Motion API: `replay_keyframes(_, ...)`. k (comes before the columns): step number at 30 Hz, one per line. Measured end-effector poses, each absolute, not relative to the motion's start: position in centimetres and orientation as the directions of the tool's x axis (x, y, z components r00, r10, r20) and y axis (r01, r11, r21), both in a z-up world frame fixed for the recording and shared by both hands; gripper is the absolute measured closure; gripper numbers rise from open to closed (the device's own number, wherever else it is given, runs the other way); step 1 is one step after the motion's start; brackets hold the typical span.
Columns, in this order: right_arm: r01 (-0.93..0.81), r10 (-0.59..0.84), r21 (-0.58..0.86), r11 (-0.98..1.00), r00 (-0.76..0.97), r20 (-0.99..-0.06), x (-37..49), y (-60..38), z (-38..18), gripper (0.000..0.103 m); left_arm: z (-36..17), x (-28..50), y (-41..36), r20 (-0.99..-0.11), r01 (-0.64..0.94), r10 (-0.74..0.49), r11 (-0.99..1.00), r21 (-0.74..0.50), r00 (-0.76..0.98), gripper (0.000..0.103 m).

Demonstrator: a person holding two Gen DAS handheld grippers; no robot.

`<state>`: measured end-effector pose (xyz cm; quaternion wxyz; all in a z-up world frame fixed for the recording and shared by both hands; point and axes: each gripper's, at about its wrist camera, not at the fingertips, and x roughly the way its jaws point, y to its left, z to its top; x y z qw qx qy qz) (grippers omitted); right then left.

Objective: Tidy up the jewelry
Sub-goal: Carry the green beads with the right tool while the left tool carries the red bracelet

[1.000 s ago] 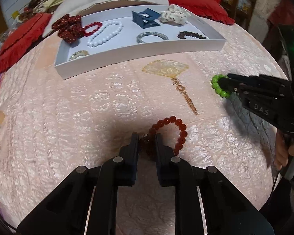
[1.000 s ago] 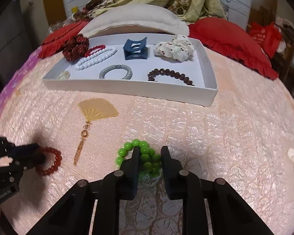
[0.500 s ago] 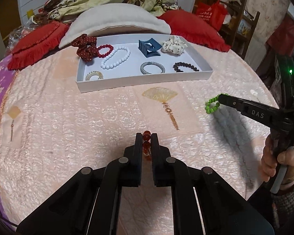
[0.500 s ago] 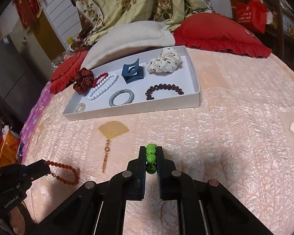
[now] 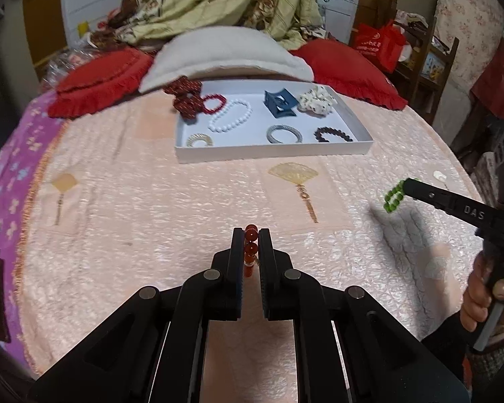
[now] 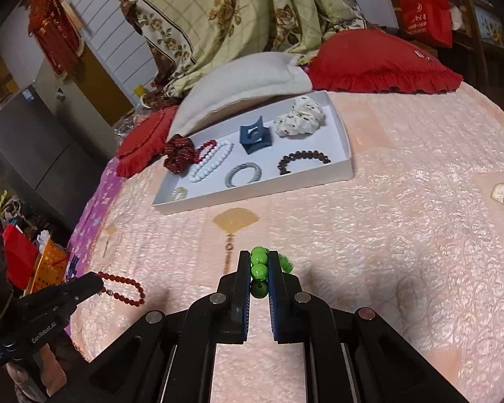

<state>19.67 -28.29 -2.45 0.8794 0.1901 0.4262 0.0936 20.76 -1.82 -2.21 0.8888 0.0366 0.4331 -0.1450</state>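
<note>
My left gripper [image 5: 251, 235] is shut on a red bead bracelet [image 5: 251, 247] and holds it above the pink bedspread; the bracelet hangs from that gripper in the right wrist view [image 6: 124, 288]. My right gripper [image 6: 259, 258] is shut on a green bead bracelet [image 6: 259, 268], lifted off the bed; it shows at the right of the left wrist view [image 5: 393, 196]. A white tray [image 5: 272, 151] farther back holds several bracelets, a blue clip [image 5: 280, 104] and scrunchies.
Red cushions [image 5: 100, 79] and a white pillow [image 5: 225, 57] lie behind the tray. A fan pattern [image 5: 294, 173] is printed on the bedspread between the grippers and the tray. The bed's left edge drops off by a purple border [image 5: 6, 181].
Both grippers have closed on their bracelets and lifted them off the bedspread, rising and pulling back from the tray.
</note>
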Motion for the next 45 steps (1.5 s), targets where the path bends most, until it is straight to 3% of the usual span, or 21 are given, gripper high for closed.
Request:
replay_keyframes(16, -0.089, 0.283, 0.298, 0.950, 0.651, -0.705, 16.4, -24.2, -0.1, 0.094, -0.8, 18.4, -0.7, -0.743, 0.191, -0.105, 0.981, 0.031, 0.661, 0.096)
replay_keyframes(45, -0.129, 0.279, 0.264, 0.956, 0.680, -0.678, 15.1, -21.9, 2.9, 0.094, 1.2, 16.7, 0.4, -0.714, 0.162, -0.076, 0.985, 0.054, 0.696, 0.096)
